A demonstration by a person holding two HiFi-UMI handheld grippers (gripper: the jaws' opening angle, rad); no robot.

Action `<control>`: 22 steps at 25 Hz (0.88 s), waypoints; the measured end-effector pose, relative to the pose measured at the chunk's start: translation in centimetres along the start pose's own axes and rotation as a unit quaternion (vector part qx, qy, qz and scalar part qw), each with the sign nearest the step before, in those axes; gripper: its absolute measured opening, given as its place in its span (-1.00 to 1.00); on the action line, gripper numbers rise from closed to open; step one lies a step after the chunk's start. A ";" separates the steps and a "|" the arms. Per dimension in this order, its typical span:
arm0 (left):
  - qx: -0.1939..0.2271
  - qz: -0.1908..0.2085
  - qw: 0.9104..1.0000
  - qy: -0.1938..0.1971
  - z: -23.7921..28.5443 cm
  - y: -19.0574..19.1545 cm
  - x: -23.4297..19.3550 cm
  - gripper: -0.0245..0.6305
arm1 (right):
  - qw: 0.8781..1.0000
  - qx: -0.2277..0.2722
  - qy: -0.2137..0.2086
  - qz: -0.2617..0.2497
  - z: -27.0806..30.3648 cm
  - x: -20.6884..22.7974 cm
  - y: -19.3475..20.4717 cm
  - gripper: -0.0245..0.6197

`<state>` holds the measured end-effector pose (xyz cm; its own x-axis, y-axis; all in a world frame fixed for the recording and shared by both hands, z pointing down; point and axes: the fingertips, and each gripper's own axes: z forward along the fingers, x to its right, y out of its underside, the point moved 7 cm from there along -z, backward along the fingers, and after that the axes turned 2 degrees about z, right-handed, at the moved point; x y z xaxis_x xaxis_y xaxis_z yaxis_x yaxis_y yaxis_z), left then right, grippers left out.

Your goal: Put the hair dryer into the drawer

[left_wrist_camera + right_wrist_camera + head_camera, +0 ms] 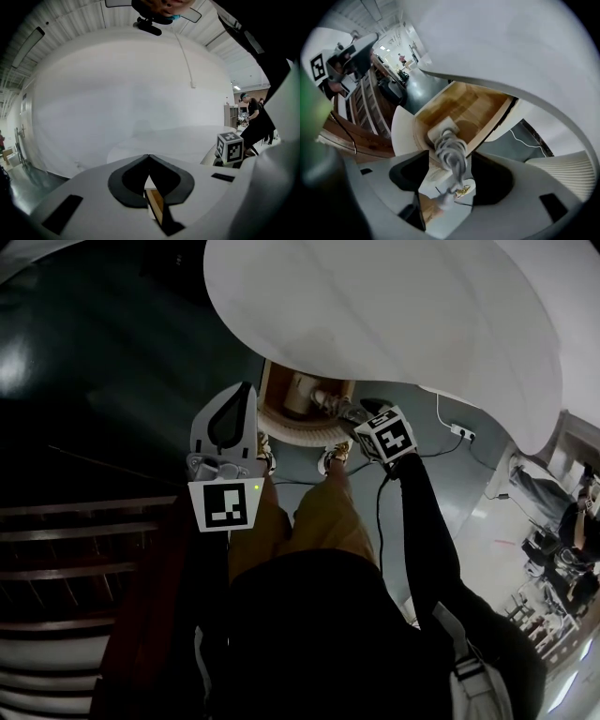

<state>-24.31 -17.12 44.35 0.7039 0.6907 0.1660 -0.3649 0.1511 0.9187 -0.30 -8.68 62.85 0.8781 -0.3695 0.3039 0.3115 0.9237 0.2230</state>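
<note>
One drawer (478, 105) — perhaps one hair dryer (440, 130)

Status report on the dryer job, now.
Left gripper shut, empty. Right gripper open above drawer. Dryer lying in open drawer. Coiled cord shows between right jaws, ungripped.

Open drawer (287, 433) with hair dryer (302, 394) inside

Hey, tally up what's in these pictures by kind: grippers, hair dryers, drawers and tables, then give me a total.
Grippers: 2 (left gripper, jaws together; right gripper, jaws apart)
Hair dryer: 1, lying in the drawer
Drawer: 1, wooden, pulled open
Table: 1, white, round-edged
Total: 5
</note>
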 end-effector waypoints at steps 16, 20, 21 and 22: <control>-0.005 -0.004 1.000 0.008 0.8 -0.3 0.9 -0.88 | 0.997 -0.072 -0.019 -0.029 2.4 0.5 0.4 -0.24; -0.007 -0.012 1.000 0.006 0.8 0.0 0.8 -0.88 | 0.998 -0.052 -0.023 -0.029 1.9 -0.7 -0.6 -0.34; -0.006 -0.015 1.000 0.005 0.9 0.1 0.8 -0.88 | 0.999 -0.043 -0.019 -0.020 1.8 -1.1 -0.9 -0.34; -0.005 -0.018 1.000 0.003 0.9 0.1 0.8 -0.88 | 0.999 -0.035 -0.012 -0.010 1.7 -1.4 -1.2 -0.35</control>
<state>-23.27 -17.21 44.88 0.7125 0.6895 0.1304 -0.3452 0.1827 0.9206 -2.55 -9.38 63.72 0.8623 -0.3903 0.3225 0.3547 0.9202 0.1653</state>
